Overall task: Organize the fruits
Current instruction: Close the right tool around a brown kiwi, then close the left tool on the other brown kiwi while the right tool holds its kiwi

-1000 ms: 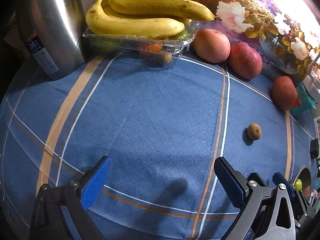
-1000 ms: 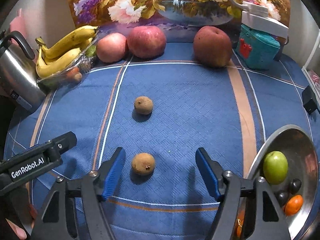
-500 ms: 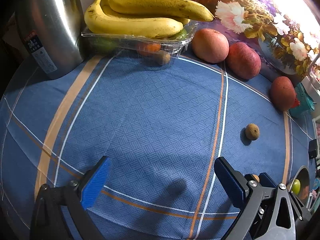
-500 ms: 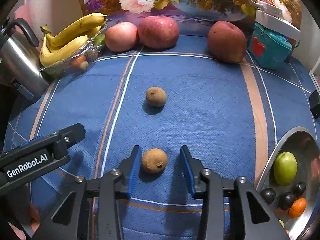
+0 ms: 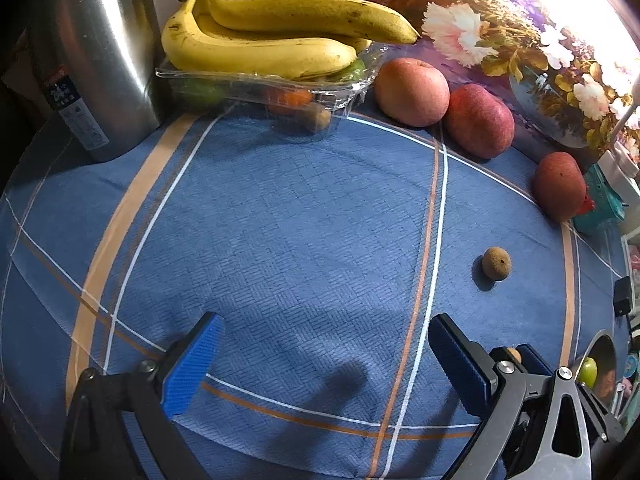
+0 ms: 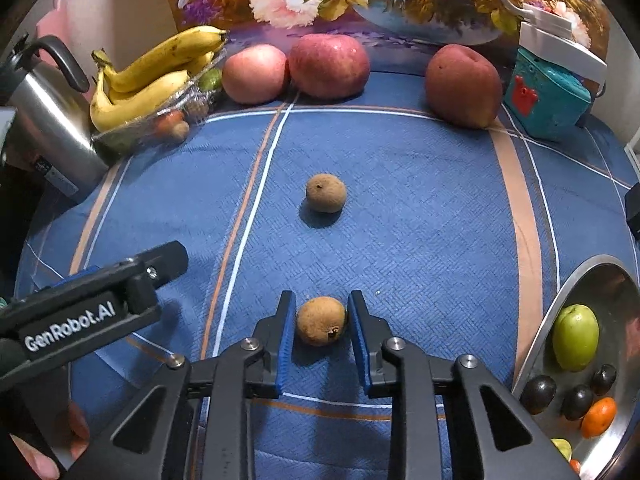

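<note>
On the blue striped table (image 6: 420,208), the right hand-held gripper (image 6: 322,330) has just closed its blue pads on a small brown fruit (image 6: 320,320); the steel bowl (image 6: 576,284) lies to its right. The left hand-held gripper (image 5: 320,364), marked "GenRobot.AI", hangs spread and empty.

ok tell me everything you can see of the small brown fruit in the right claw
The small brown fruit is round, tan and rough-skinned, with a dark stem scar facing the camera. It sits on the blue tablecloth. The right claw has just been closing and its blue pads now press both sides. A second brown fruit lies apart, farther back.
</note>
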Available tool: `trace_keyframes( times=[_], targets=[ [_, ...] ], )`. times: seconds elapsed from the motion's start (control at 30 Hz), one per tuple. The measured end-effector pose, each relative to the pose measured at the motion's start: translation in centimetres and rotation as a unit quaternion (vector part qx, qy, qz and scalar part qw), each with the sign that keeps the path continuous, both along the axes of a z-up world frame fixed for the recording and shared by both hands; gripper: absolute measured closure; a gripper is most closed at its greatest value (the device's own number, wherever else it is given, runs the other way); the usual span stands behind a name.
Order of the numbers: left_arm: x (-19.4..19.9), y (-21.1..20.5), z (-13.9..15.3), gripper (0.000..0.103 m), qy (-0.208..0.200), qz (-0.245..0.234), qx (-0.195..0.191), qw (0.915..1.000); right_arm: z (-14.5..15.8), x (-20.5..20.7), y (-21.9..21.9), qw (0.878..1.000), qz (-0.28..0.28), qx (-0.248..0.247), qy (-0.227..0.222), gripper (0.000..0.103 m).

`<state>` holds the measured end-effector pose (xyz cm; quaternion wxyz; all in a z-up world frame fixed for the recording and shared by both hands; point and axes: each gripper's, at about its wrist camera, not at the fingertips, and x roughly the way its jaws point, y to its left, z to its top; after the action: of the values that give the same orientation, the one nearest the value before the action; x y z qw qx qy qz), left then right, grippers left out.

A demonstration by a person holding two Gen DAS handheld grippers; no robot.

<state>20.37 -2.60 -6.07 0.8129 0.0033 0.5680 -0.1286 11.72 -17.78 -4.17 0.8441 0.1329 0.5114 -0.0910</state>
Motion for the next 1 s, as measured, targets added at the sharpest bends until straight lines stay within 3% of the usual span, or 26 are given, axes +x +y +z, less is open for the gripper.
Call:
trace_keyframes(
  times=[0.6,0.87,1.0],
  targets=[
    [-0.6,-5.4,1.2,0.006,-0.040,-0.060,-0.085,0.9937,1.7,-2.6,-7.1,0.993,-0.109,0.020,-0.034,0.076],
    [-1.1,-7.9,1.5,0.018,-0.073,-0.107,-0.096,0.9869,1.5,-2.8,-8.3,0.991,-0.123,0.035,-0.040,0.076],
    [-0.8,-8.9,1.1,0.030,-0.088,-0.123,-0.096,0.9838,1.8,-3.1,-8.5,0.990,-0.126,0.039,-0.047,0.076]
  ],
)
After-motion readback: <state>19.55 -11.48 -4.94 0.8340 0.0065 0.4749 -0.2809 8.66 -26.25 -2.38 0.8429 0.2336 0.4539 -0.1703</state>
